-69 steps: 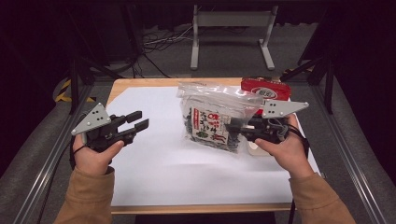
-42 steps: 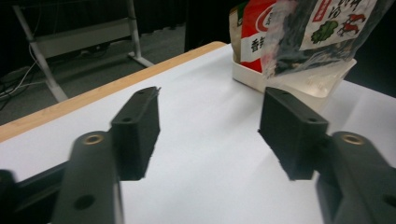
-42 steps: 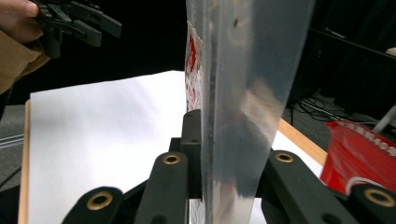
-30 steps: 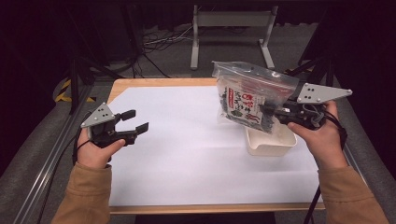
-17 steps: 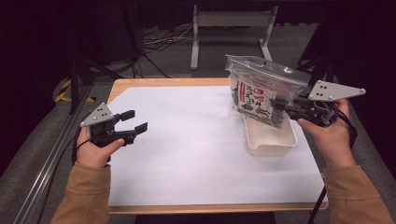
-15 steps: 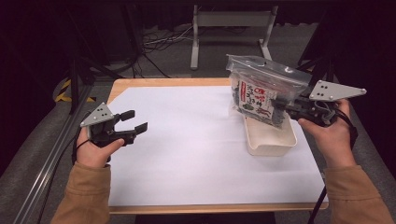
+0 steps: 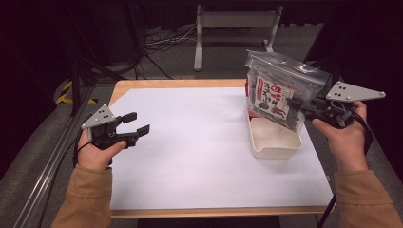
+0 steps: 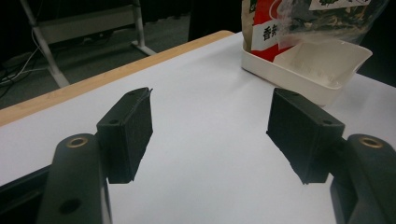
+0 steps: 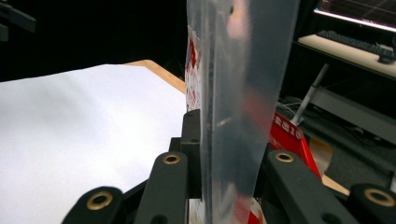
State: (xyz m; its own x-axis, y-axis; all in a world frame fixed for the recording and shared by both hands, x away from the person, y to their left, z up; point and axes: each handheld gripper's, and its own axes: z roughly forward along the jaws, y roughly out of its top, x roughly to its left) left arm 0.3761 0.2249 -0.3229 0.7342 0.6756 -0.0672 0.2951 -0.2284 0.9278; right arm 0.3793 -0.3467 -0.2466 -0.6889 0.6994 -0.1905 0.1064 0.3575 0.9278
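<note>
While clamped edge-on (right gripper view), clear bag [image 9: 233,93], label readable from above [image 7: 271,97]

bag [image 7: 280,92] above tray [image 7: 275,142], table's [image 7: 190,142] right side

Tan sleeves [image 7: 83,199]; black fingers [image 8: 128,133], brass screws, grey plates.

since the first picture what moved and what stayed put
The right gripper, shut on the clear snack bag, lifted it off the middle of the table and carried it right, baring the white tray beneath it. The left gripper stayed open in place.
</note>
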